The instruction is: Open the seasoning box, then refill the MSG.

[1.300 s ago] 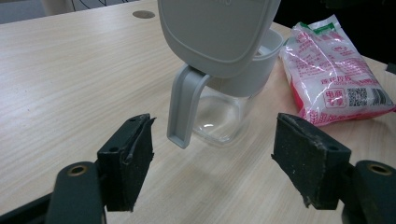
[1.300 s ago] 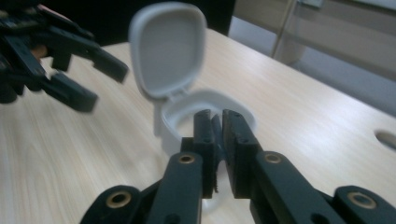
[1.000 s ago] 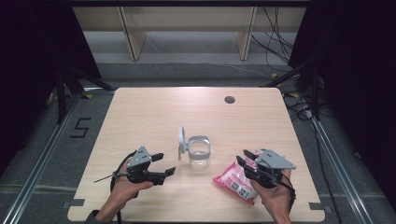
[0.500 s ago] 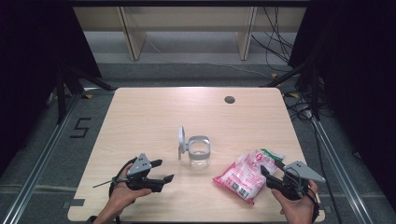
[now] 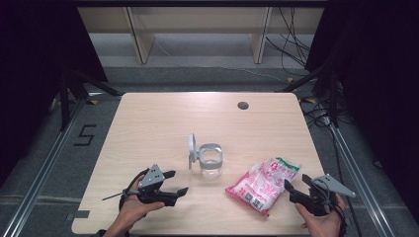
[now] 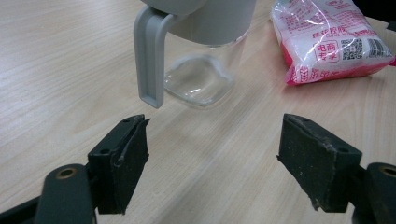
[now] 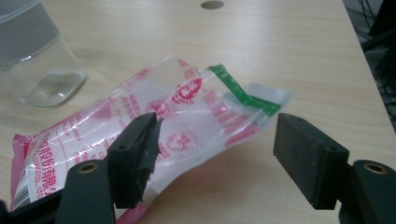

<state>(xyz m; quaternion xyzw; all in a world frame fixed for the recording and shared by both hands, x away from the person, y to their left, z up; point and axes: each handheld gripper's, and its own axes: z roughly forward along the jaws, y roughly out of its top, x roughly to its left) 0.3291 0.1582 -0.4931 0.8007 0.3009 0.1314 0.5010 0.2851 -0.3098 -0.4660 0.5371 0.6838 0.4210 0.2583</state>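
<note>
A clear glass jar (image 5: 210, 164) with a grey collar and its lid hinged open to the left stands mid-table. Right of it a pink and white plastic bag (image 5: 264, 183) lies flat on the wood. My right gripper (image 5: 296, 180) is just behind the bag's near right end, its jaws having just been opening. In the right gripper view the bag (image 7: 187, 107) lies ahead of and partly under the wide-apart pads (image 7: 140, 144), neither pressing it. My left gripper (image 5: 177, 181) is open, pointing at the jar (image 6: 201, 79), nothing between its jaws.
A dark round hole (image 5: 242, 105) marks the far part of the table (image 5: 148, 128). The near edge runs just below both hands. Cables and stand legs lie on the floor to the right, beyond the table's right edge.
The right gripper has let go of the bag and drawn back to the right and toward the near edge, its jaws spreading. The bag has settled flatter. The left hand has barely shifted.
</note>
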